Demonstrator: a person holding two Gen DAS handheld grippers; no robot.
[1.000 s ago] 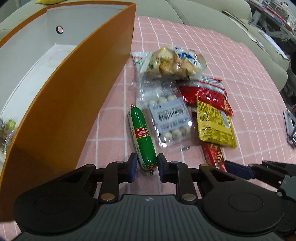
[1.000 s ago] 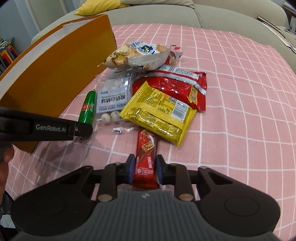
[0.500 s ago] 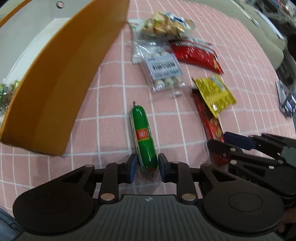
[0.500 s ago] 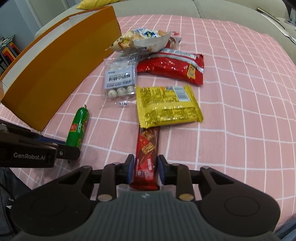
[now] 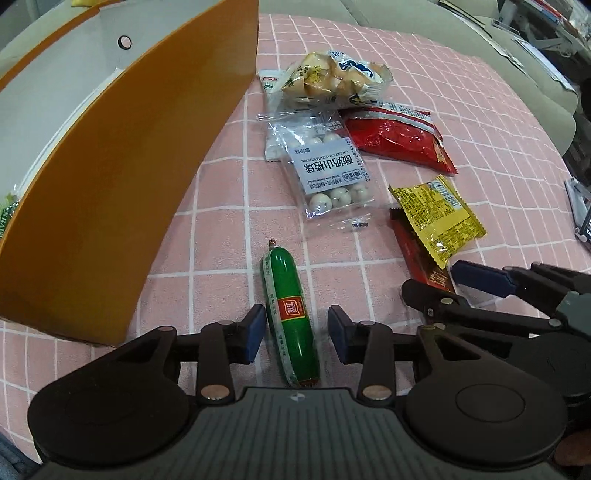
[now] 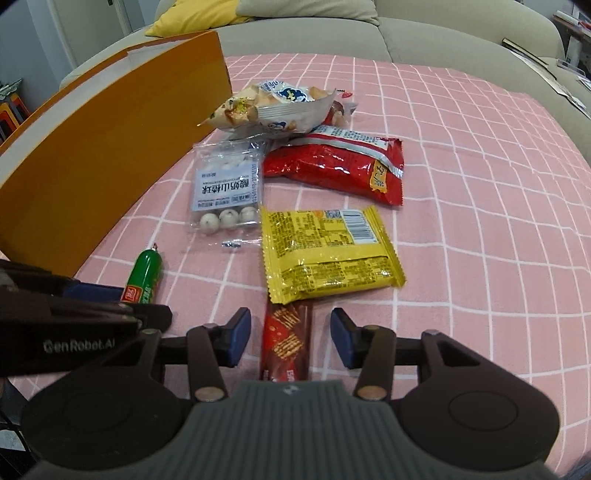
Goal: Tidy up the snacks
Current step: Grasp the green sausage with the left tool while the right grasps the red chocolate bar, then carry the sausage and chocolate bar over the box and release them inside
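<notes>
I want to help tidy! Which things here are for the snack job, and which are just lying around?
For the job:
green sausage
red biscuit bar
yellow packet
red packet
bag of white balls
puffy snack bag
orange box

Lying about:
yellow cushion
sofa

Left gripper point(image 5: 296, 334): matte black linkage arms, blue rectangular pads on the fingertips point(image 5: 255, 332), round silver pivot screws, two large round black discs flanking a ribbed dark grey housing with a small round emblem. White "GenRobot.AI" lettering on its side.

Right gripper point(image 6: 289, 339): identical build, with blue pads, silver screws, black discs, grey ribbed housing.
</notes>
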